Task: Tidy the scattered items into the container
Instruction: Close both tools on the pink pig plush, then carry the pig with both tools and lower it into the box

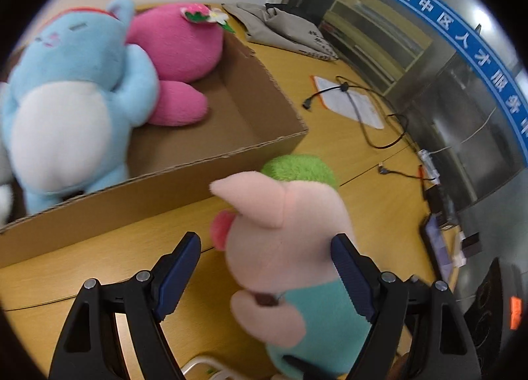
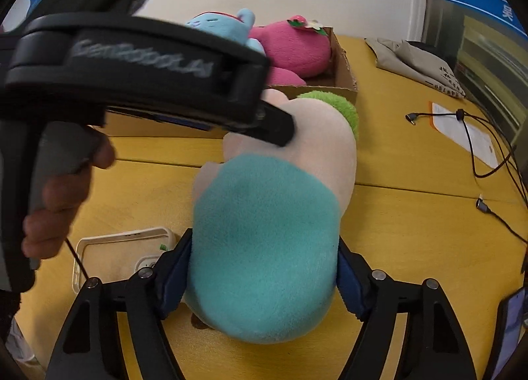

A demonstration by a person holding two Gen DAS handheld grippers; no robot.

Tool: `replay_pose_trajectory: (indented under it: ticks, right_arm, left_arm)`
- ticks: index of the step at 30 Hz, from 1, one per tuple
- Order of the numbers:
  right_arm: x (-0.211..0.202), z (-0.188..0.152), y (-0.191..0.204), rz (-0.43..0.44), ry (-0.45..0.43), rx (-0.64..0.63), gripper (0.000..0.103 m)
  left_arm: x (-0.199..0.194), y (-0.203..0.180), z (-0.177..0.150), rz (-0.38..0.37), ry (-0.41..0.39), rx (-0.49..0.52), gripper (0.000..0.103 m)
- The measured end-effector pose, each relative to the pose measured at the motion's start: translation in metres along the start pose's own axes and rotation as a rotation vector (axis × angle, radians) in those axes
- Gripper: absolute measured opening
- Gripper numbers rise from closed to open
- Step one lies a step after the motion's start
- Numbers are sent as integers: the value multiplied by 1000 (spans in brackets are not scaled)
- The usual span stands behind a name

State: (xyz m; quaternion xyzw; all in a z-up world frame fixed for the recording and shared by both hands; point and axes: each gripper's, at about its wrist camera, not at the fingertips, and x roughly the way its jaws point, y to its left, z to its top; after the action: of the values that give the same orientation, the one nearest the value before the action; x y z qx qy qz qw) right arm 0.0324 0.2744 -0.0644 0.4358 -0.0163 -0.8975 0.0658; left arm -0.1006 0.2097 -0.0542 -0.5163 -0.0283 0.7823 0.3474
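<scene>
Right wrist view: right gripper (image 2: 264, 267) clamps pig plush (image 2: 264, 241); left gripper (image 1: 265, 267) spread around its head

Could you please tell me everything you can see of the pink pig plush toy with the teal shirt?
The pink pig plush toy in a teal shirt is soft fleece, with a floppy ear, a red tongue and a fuzzy green cap. It sits over the yellow wooden table, just outside the brown cardboard box. The right gripper has its jaws pressed on the teal body; the left gripper is spread around the head, one finger touching it.
</scene>
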Motion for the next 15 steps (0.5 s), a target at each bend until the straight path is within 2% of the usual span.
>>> replay_pose_trajectory:
  ticks: [1, 2, 3, 5, 9, 12, 15]
  right_arm:
    - [-1, -1, -2, 10, -2, 1, 78]
    - [-2, -1, -4, 17, -5, -1, 76]
    - [-2, 0, -4, 21, -7, -2, 75]
    - [-4, 1, -4, 33, -16, -13, 73]
    - [-12, 4, 0, 64, -54, -41, 69]
    - [-29, 16, 4, 77, -115, -58, 69]
    - [-53, 45, 7, 82, -204, -99, 68]
  left_arm:
    - [3, 0, 1, -16, 8, -1, 79]
    - [5, 0, 1, -47, 19, 5, 61]
    - [5, -2, 1, -69, 25, 13, 59]
    - [2, -5, 1, -50, 26, 29, 55]
    - [-17, -6, 4, -63, 20, 20, 50]
    - [-46, -12, 16, -65, -39, 35, 49]
    - [-87, -27, 47, -50, -139, 93, 49]
